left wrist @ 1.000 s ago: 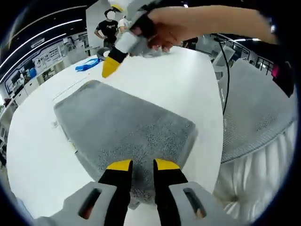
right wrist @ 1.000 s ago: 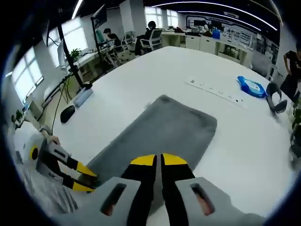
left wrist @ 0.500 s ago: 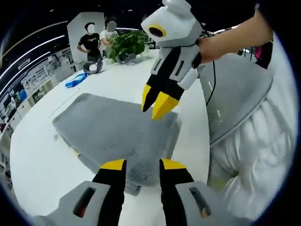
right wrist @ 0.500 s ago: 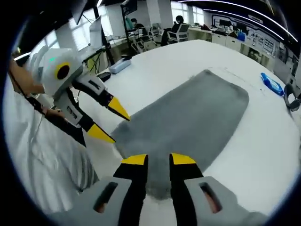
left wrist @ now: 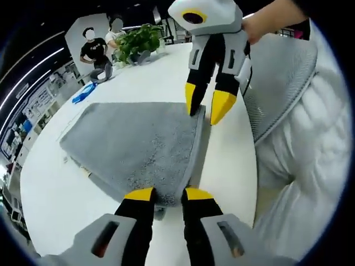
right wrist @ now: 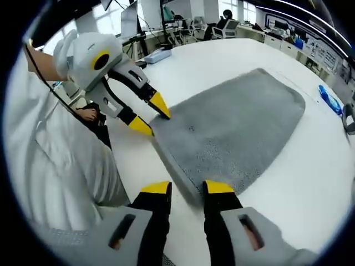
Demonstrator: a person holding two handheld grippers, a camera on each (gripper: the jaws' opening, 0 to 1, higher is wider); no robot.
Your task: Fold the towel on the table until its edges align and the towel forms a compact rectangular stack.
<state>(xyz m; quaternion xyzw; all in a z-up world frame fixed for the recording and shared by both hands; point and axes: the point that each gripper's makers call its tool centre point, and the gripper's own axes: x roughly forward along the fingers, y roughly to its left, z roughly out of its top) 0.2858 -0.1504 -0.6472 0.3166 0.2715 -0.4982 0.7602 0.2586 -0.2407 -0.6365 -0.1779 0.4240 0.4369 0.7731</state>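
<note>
A grey towel (left wrist: 138,144) lies flat on the white table (left wrist: 50,188). In the left gripper view my left gripper (left wrist: 168,195) is open at the towel's near edge, which runs into the gap between its jaws. My right gripper (left wrist: 208,104) comes down from the top, open, straddling the towel's right corner. In the right gripper view the towel (right wrist: 238,124) stretches away from my right gripper (right wrist: 187,188), open at a near corner. My left gripper (right wrist: 148,114) stands open at the left, its tips at the neighbouring corner.
A blue packet (left wrist: 83,94) and a dark object (left wrist: 102,72) lie far across the table, near a plant (left wrist: 138,47) and two standing people. A mesh chair (left wrist: 283,83) and the person's white clothes (left wrist: 310,183) border the near table edge. A power strip (right wrist: 158,55) lies at a far edge.
My right gripper came down from above the far table to the towel's near corner and opened. Both cameras shifted toward the towel's near edge; the towel lies as before.
</note>
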